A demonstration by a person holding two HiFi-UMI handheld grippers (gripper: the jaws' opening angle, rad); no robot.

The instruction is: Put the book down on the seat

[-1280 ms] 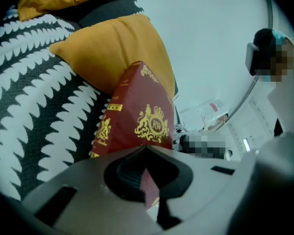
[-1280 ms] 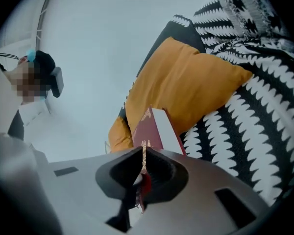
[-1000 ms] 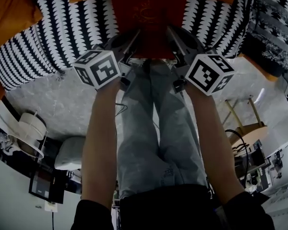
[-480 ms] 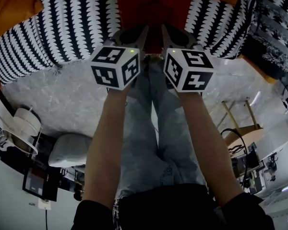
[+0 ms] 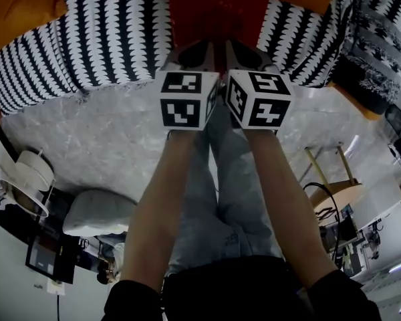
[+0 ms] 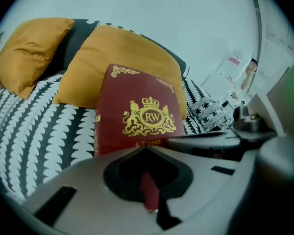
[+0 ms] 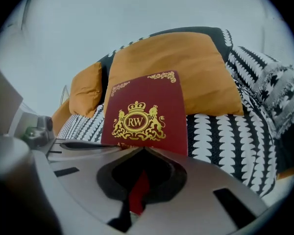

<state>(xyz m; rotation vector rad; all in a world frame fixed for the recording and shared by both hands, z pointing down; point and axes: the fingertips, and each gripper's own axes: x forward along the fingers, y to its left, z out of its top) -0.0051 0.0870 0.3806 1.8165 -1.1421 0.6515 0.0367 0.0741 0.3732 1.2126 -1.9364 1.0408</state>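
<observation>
So my left gripper (image 6: pixel 146 148) and right gripper (image 7: pixel 144 151) each have their jaws clamped on the book's (image 6: pixel 137 116) near edge, side by side. It's tilted above the seat (image 6: pixel 34 131), before a cushion (image 7: pixel 186 77). I judge the set-down is pending: lower it flat, then release.

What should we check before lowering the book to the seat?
1. Left gripper shut on book: ok.
2. Right gripper shut on book: ok.
3. Grippers side by side on one edge: ok.
4. Seat beside book free of things: ok.
5. Seat under book free: cannot tell, hidden.
6. Book clear of cushion behind it: cannot tell.
</observation>
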